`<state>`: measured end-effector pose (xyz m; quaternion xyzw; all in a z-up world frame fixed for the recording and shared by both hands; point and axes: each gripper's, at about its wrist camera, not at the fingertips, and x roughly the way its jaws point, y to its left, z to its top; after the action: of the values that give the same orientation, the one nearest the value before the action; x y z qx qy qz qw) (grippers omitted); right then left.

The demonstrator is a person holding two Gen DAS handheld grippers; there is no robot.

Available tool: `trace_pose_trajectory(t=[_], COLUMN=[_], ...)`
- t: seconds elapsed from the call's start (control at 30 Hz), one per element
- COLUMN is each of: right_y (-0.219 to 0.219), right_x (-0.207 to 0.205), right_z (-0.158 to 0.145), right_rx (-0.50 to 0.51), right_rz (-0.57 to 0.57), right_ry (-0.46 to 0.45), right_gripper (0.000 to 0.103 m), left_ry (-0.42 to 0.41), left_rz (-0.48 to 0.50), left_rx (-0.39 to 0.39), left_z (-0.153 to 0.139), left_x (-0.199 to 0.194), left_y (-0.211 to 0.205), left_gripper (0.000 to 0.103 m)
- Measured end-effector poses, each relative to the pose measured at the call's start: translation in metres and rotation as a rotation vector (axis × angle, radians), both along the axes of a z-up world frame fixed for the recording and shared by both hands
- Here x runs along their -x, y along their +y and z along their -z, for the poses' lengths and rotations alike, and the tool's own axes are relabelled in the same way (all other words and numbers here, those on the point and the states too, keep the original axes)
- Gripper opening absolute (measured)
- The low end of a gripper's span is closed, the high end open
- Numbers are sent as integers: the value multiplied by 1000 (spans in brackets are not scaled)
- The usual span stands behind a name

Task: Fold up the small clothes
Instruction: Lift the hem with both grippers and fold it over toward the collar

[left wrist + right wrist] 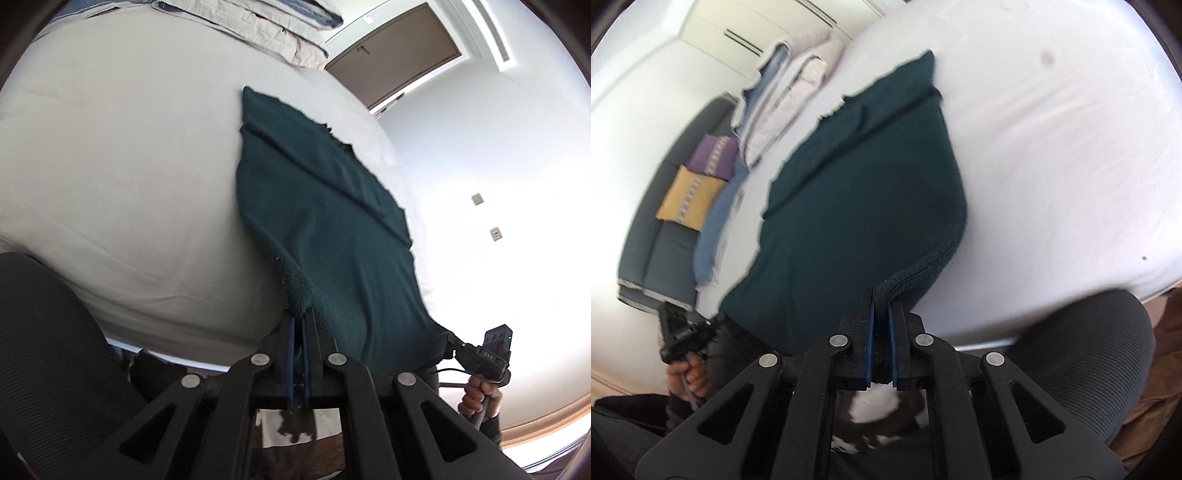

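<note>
While our left gripper [300,314] and right gripper [881,297] are each pinching a near corner of the dark green cloth [317,206], its thick, fuzzy fabric is sloping away from both jaws, the far end lying on the bed [122,166] with a fold line running across it. Beyond the cloth, we are seeing folded bedding [790,88], and left of our right gripper a dark sofa [661,243] with yellow and purple cushions.

Bed [122,177] with a white sheet, lightly wrinkled. Dark green garment [325,206] lies on it, far end flat on the sheet. Folded pale bedding stack [258,26] sits at the bed's far end, well beyond the garment.
</note>
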<state>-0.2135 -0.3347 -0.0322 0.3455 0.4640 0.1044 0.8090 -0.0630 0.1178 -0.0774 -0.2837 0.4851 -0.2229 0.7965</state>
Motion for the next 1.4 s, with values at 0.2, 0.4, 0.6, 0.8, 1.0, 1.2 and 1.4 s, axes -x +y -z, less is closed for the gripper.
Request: trace_pose_trajectory(t=[0.2, 0.4, 0.6, 0.8, 1.0, 1.2, 1.4], right_y=[3, 2, -5, -26, -44, -59, -70], right_x=[-20, -56, -103, -172, -252, -336, -416], right_z=[-23, -43, -60, -63, -51, -24, 20], right_rx=[-135, -167, -193, -219, -215, -201, -155], right_rz=[28, 60, 87, 152, 204, 276, 345], right_ry=[-102, -164, -209, -222, -215, -183, -103], right_gripper=[5, 5, 5, 5, 5, 5, 5], left_ry=[-42, -81, -108, -76, -36, 14, 82], left_rz=[-13, -23, -14, -66, -119, -160, -221], left_rx=[147, 221, 278, 357, 393, 390, 372], left_z=[-19, -40, -58, -54, -40, -16, 18], left_x=[-8, -45, -95, -158, -229, -299, -360], left_y=[9, 5, -9, -11, -11, -15, -23], left_gripper=[4, 4, 4, 4, 4, 4, 4])
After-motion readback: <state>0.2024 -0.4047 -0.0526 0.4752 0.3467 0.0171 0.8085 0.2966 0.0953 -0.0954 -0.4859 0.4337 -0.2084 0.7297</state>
